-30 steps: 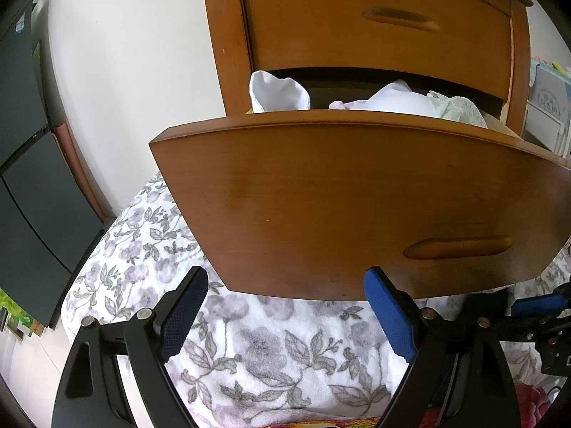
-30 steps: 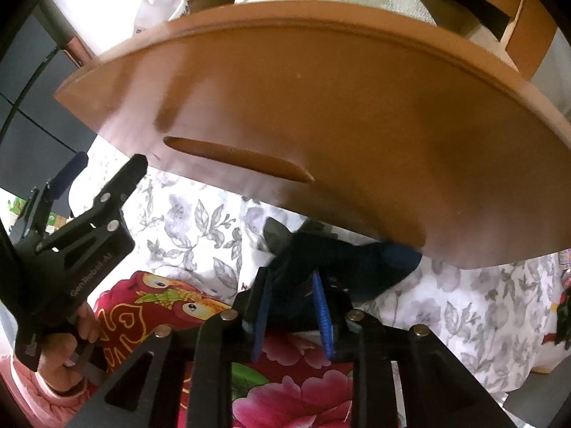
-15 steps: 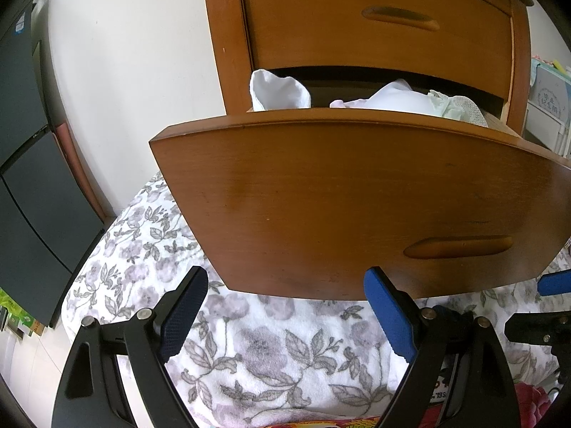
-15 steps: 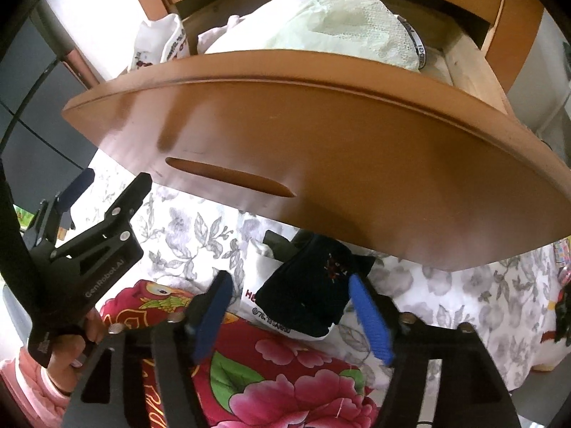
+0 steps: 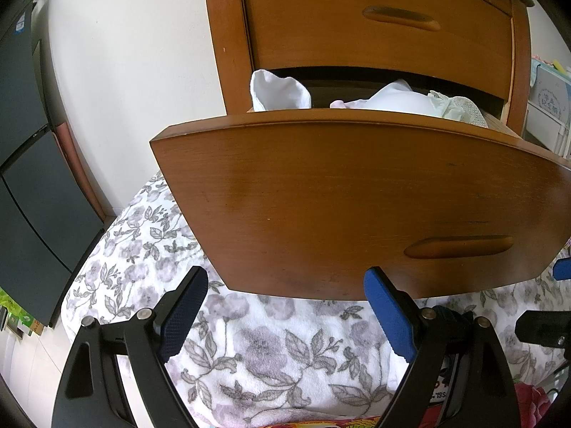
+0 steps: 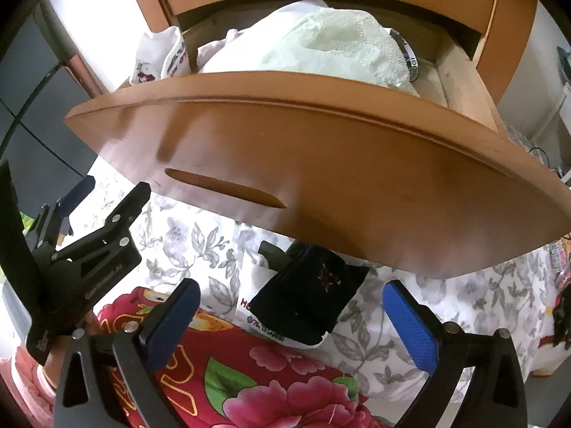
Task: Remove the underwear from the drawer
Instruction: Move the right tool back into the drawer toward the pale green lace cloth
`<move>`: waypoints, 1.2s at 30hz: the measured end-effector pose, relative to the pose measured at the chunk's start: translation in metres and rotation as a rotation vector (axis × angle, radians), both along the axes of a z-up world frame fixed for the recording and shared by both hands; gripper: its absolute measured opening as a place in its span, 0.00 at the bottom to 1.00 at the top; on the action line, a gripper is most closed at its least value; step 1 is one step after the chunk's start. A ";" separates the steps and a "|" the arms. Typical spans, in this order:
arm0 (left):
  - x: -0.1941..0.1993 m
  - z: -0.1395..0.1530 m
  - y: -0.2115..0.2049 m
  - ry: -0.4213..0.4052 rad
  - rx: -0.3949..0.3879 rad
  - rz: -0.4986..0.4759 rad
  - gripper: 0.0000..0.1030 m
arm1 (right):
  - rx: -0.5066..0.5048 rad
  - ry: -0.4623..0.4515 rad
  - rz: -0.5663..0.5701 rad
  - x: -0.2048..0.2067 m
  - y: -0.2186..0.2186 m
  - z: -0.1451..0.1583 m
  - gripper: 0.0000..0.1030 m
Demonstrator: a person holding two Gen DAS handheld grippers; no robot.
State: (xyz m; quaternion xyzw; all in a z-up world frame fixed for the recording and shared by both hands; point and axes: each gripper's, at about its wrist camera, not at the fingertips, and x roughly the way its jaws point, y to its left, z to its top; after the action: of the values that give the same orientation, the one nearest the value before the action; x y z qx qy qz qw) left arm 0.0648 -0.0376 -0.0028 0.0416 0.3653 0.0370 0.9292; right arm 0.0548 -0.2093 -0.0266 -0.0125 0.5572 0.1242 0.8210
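A second ago the right tongs (image 6: 289, 324) were clamped on a black pair of underwear (image 6: 310, 303) just under the drawer front. Now they stand wide and empty, raised a little, and the black garment lies on the bed (image 6: 200, 246) just ahead of them, between their blue pads and below the pulled-out drawer (image 6: 321, 164). By the look of it, one piece is out and set down, and the right tongs are free for another reach. More clothing is left in the drawer, above and beyond the tongs: a pale green lacy garment (image 6: 328, 50) heaped in the middle and a white printed piece (image 6: 157, 57) at the left end.

The left tongs (image 5: 285, 317) have not shifted over the same second; they hang wide and empty, low in front of the drawer (image 5: 357, 207), over the flowered bedcover.

The two views split the scene. The right wrist view looks down past the drawer's rim and shows the heap inside, the black underwear on the bed, a red flowered blanket (image 6: 271, 385) close under the tongs, and the left tongs off to its left side. The left wrist view sits lower: the drawer front blocks most of the contents, so only white tops (image 5: 278, 89) poke over the rim, and the black garment is not visible there. It does show the closed upper drawer (image 5: 385, 18).
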 end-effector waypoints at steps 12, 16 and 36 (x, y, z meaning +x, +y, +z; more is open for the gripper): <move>0.001 0.000 0.000 -0.001 -0.003 0.000 0.87 | 0.001 -0.019 -0.027 -0.001 -0.007 0.008 1.00; 0.001 0.000 0.000 -0.002 -0.005 0.000 0.87 | 0.002 -0.034 -0.028 -0.001 -0.007 0.016 1.00; 0.002 0.002 0.008 0.003 -0.058 0.005 0.87 | 0.036 -0.243 -0.061 -0.005 -0.011 0.119 1.00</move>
State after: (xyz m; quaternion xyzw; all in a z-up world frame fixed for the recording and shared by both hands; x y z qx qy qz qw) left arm 0.0665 -0.0298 -0.0010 0.0135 0.3679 0.0288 0.9293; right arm 0.0494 -0.2198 0.0925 0.0042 0.4515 0.1069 0.8859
